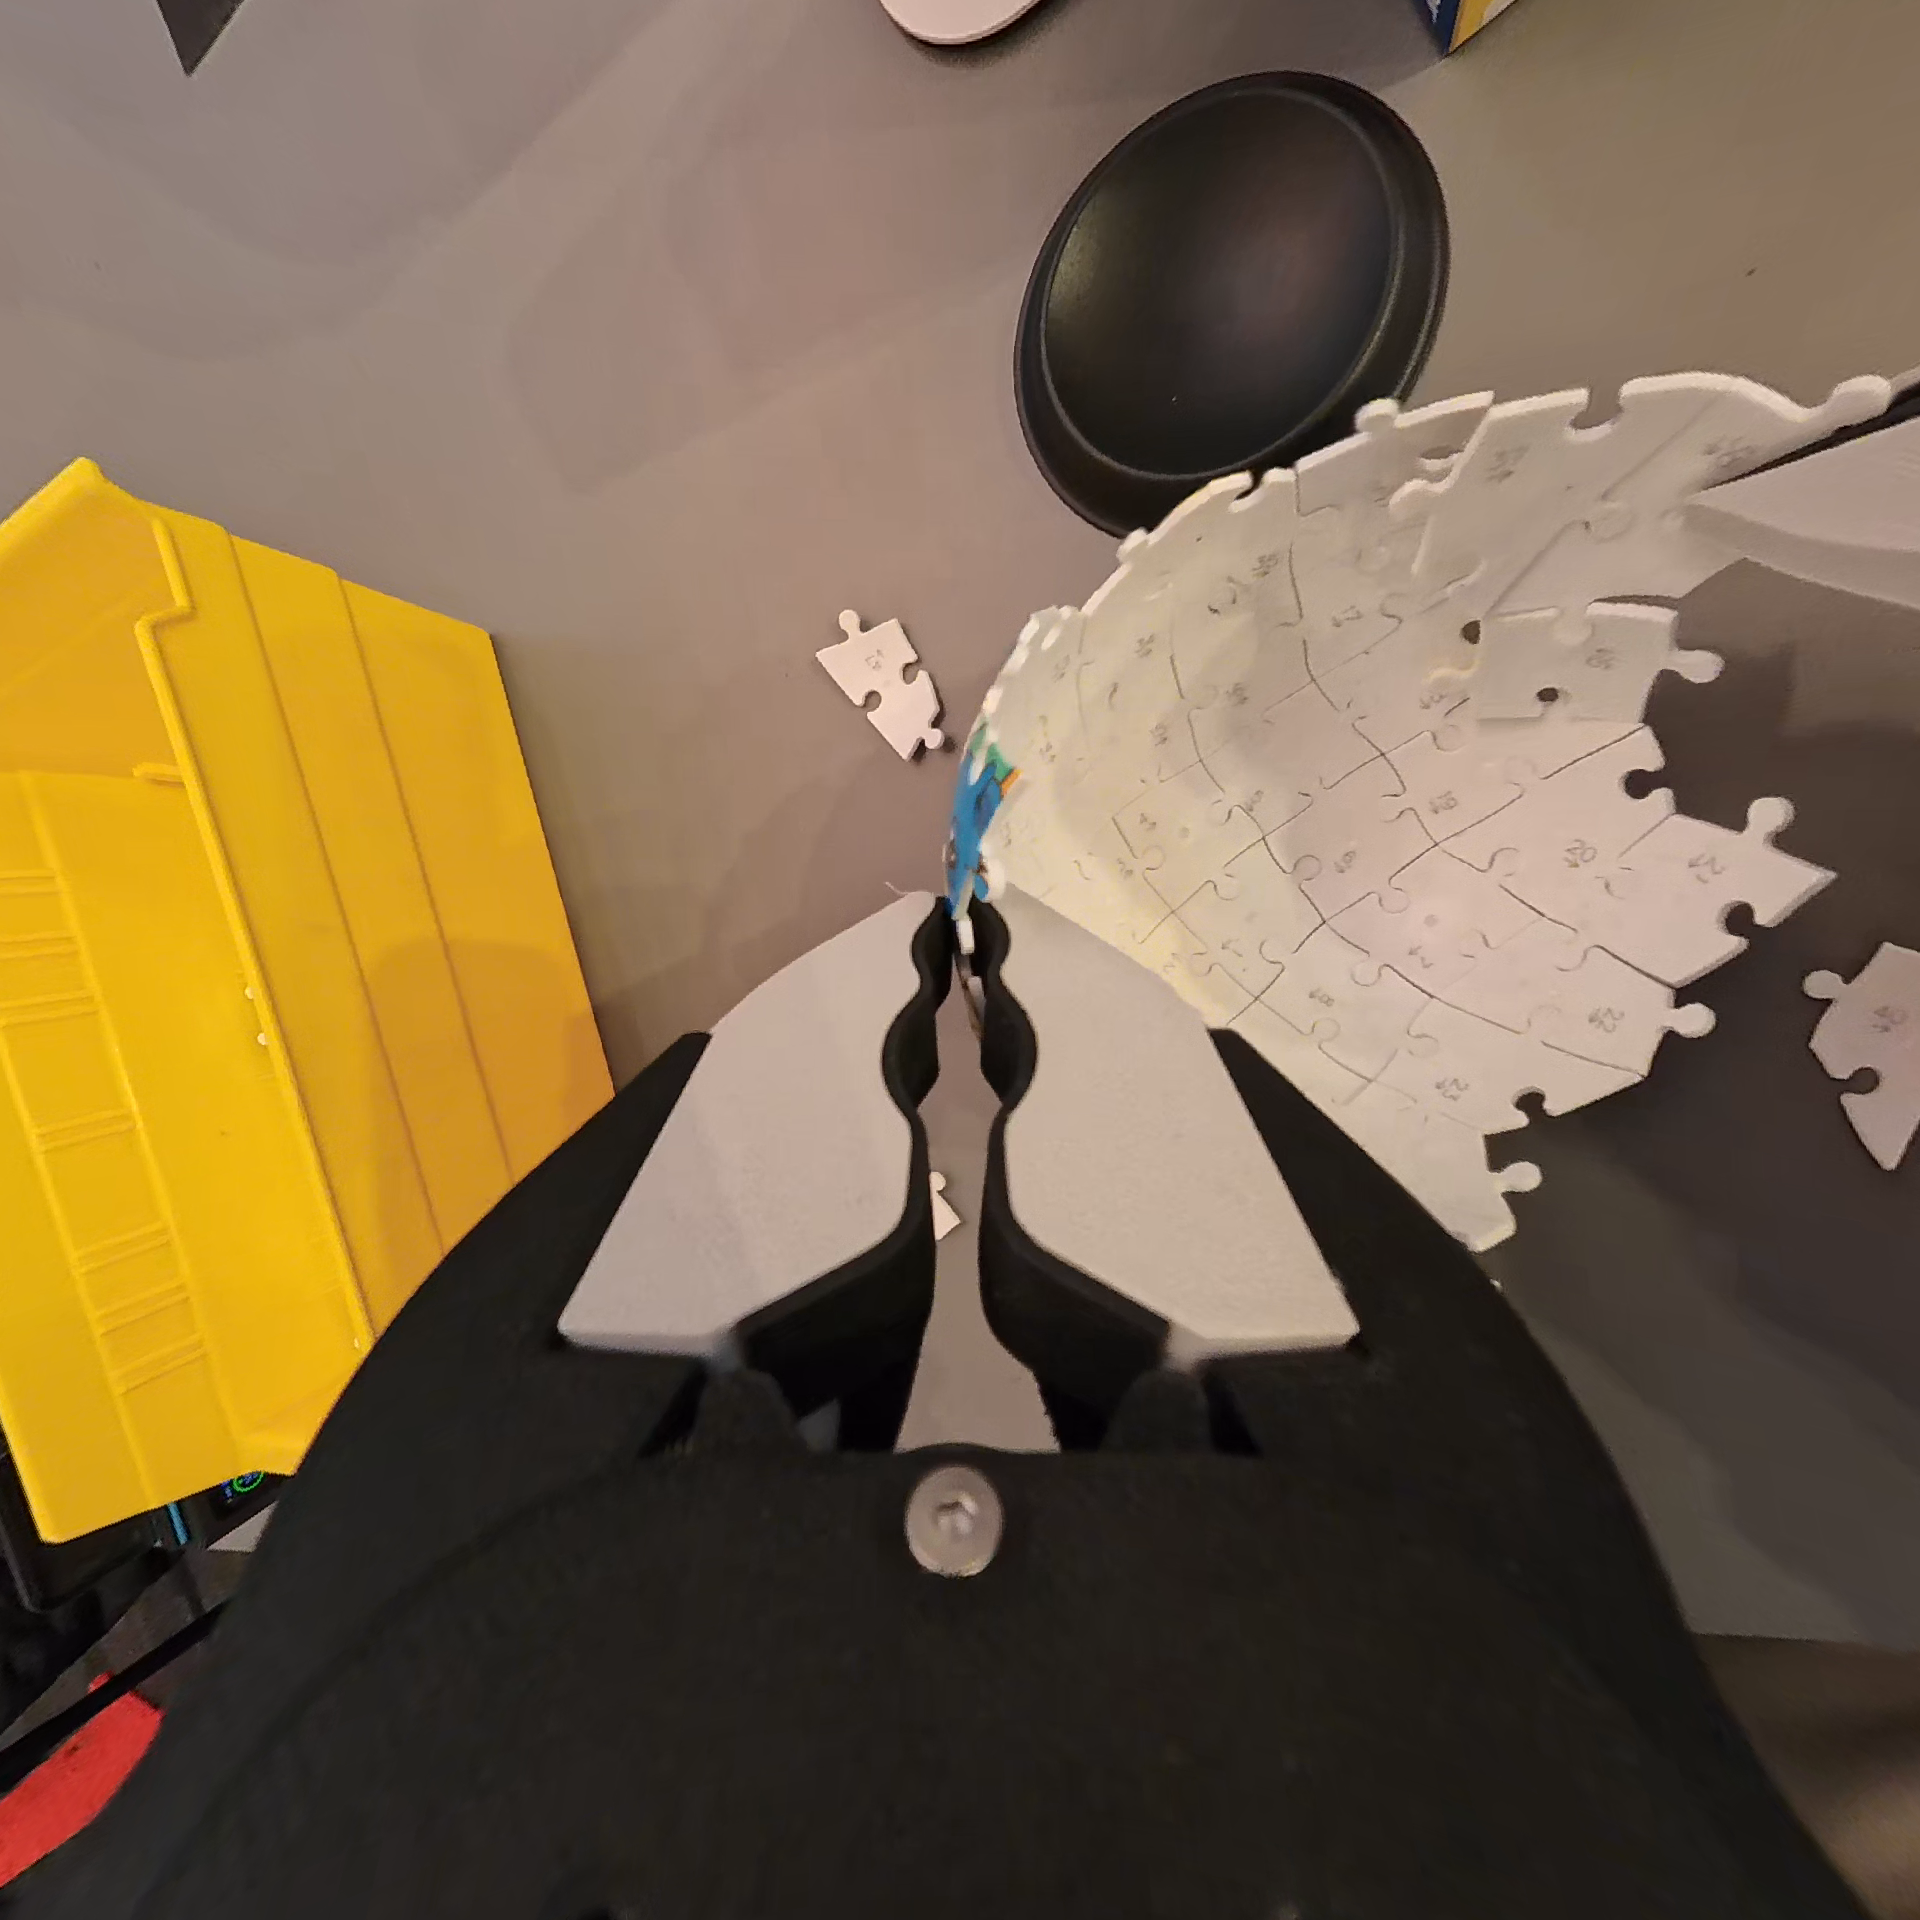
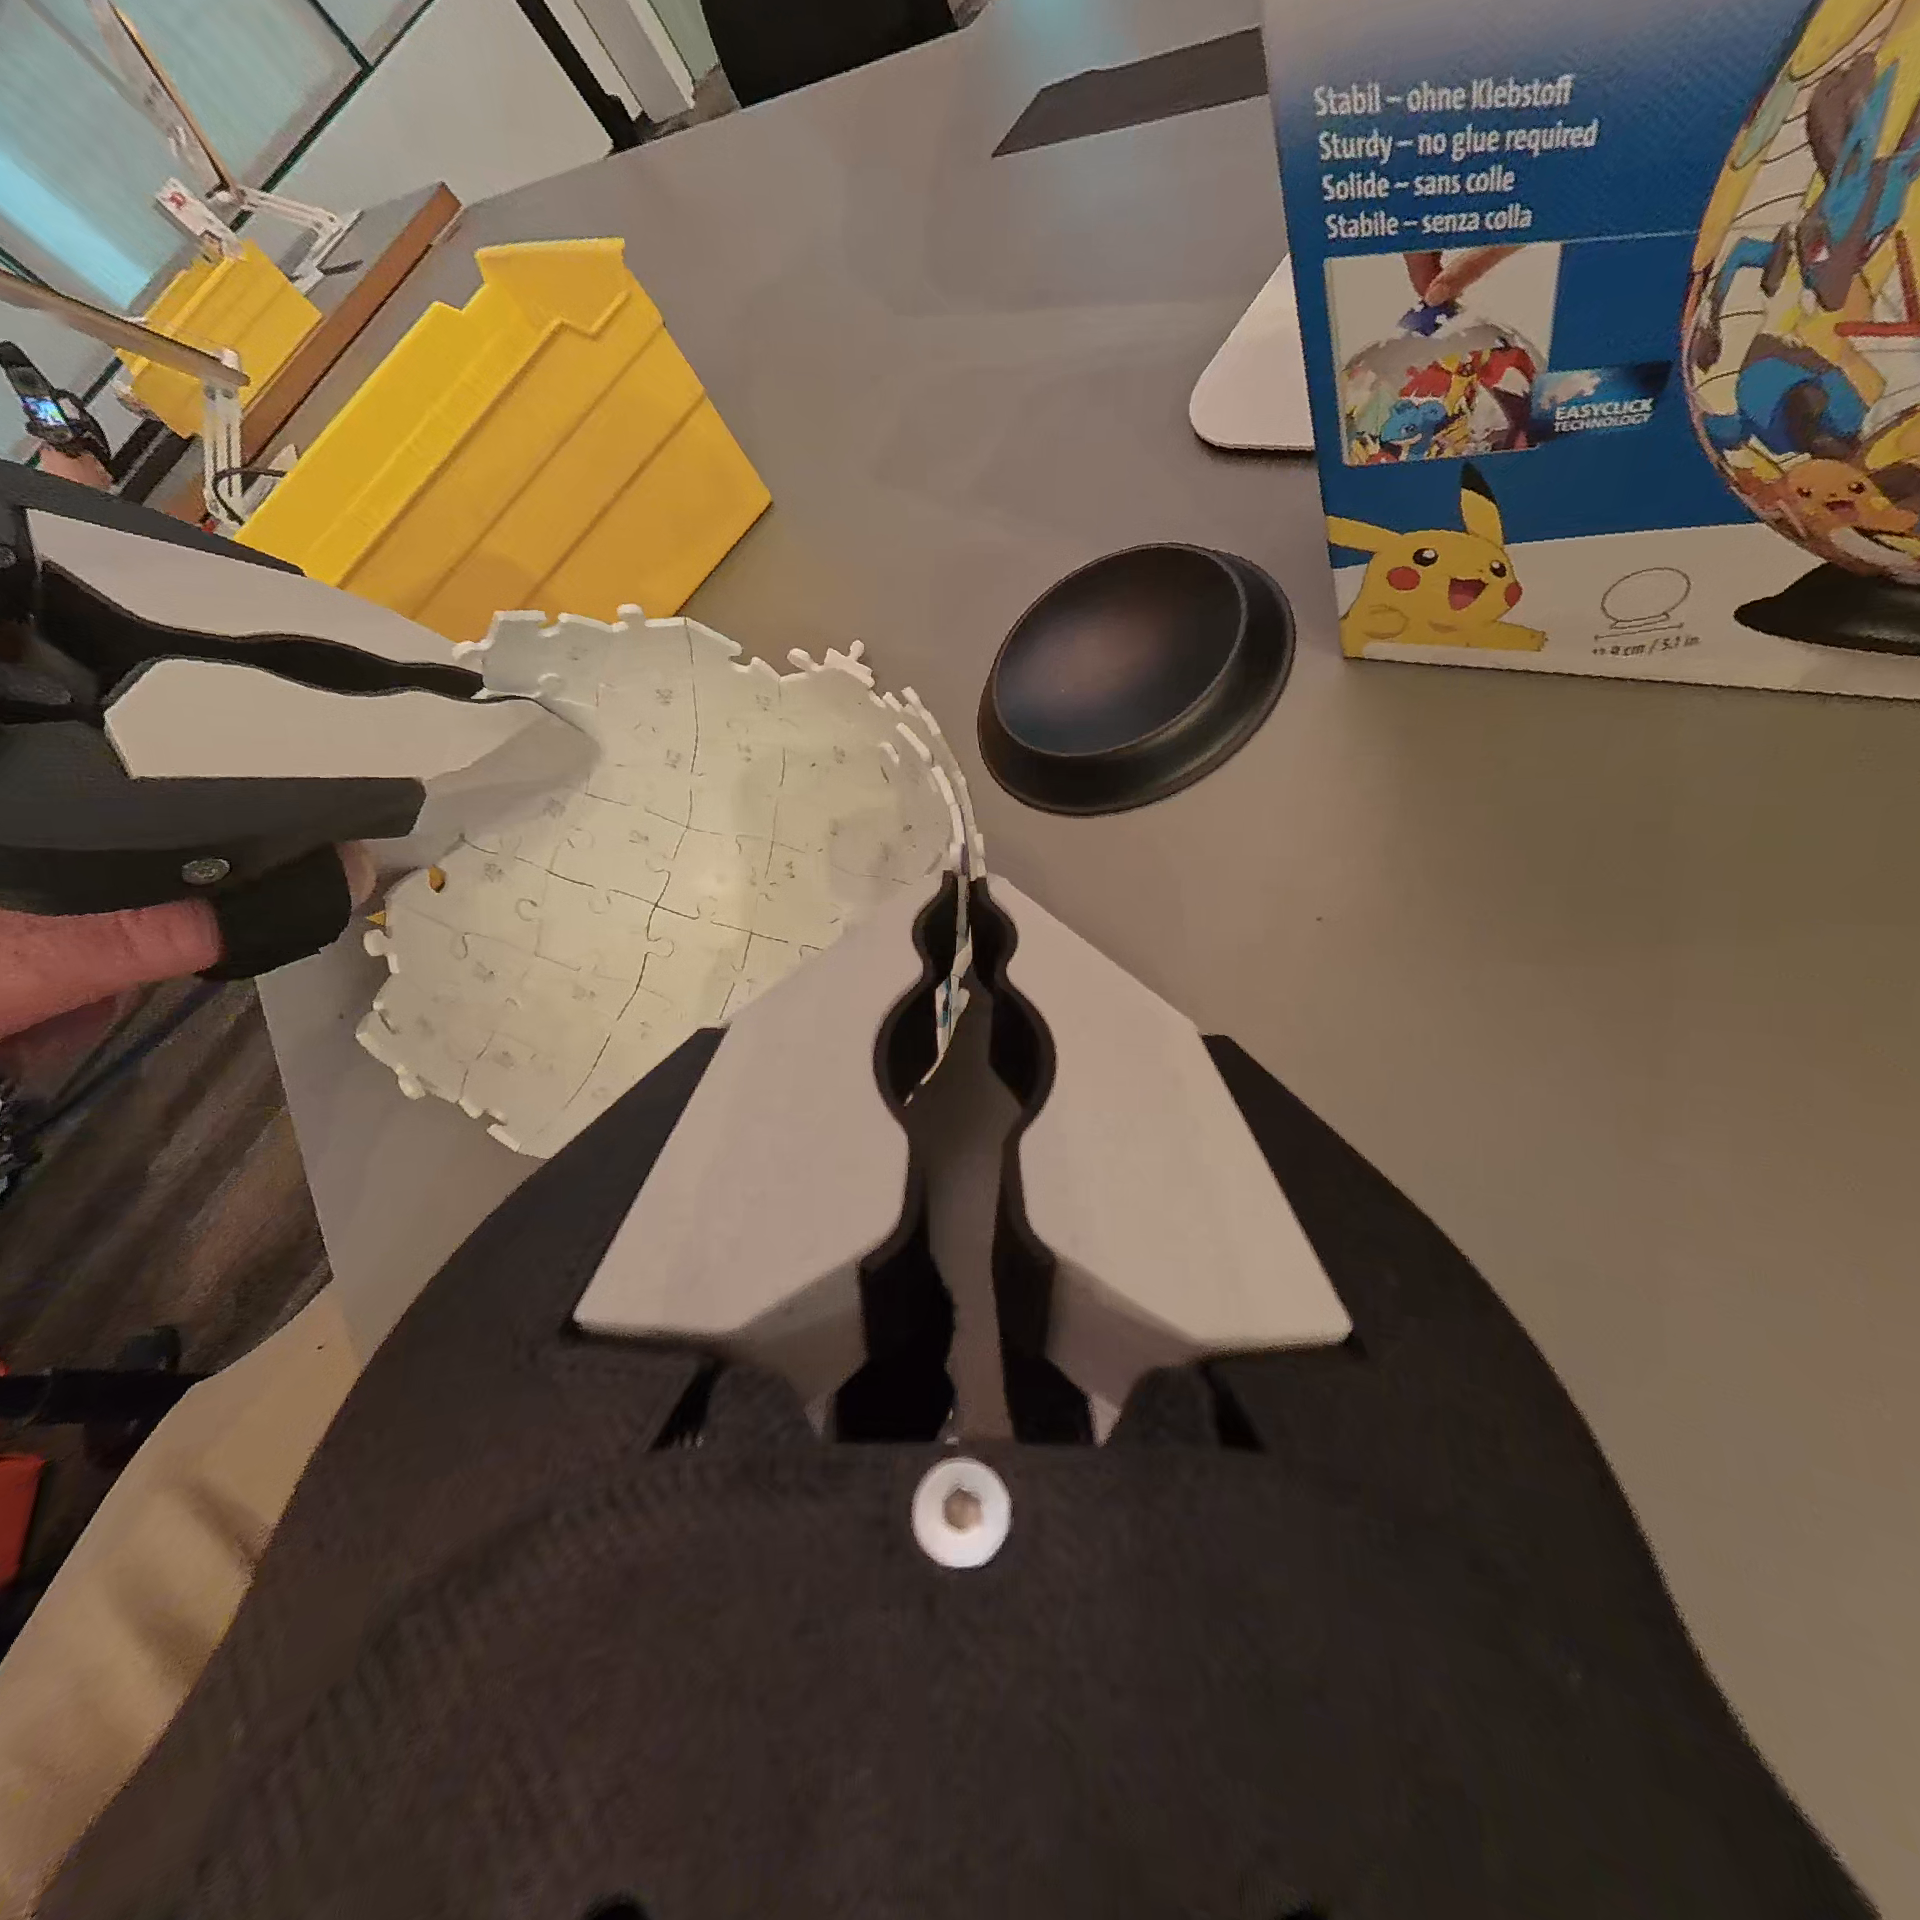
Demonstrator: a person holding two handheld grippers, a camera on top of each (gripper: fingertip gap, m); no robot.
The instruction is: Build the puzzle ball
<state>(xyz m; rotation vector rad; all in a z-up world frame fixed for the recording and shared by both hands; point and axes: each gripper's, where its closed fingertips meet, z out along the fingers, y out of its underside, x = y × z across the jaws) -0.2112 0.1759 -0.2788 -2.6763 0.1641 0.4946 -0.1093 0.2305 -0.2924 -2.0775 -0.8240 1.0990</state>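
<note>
A half-built puzzle ball shell [image 1: 1351,831], with its white numbered inside facing the camera and a coloured outside, is held above the grey table [image 1: 623,312] between both grippers. My left gripper [image 1: 961,925] is shut on the shell's near rim. My right gripper [image 2: 966,904] is shut on the opposite rim of the shell [image 2: 675,852]. The right gripper also shows at the far right of the left wrist view [image 1: 1704,488], and the left gripper at the left of the right wrist view [image 2: 483,686]. Loose white pieces lie on the table: one [image 1: 883,681] left of the shell, another [image 1: 1870,1049] at the right.
A round black stand [image 1: 1231,301] [image 2: 1132,686] sits on the table beyond the shell. A yellow bin [image 1: 208,935] [image 2: 520,447] lies on the left. The puzzle's box [image 2: 1558,364] stands at the back right, beside a white flat object [image 2: 1247,384]. The table edge runs left of the shell. The left gripper's tips are roughly 12 cm from the right gripper's. The white flat object [image 2: 1247,384] is about equally far from each gripper, around 20 cm.
</note>
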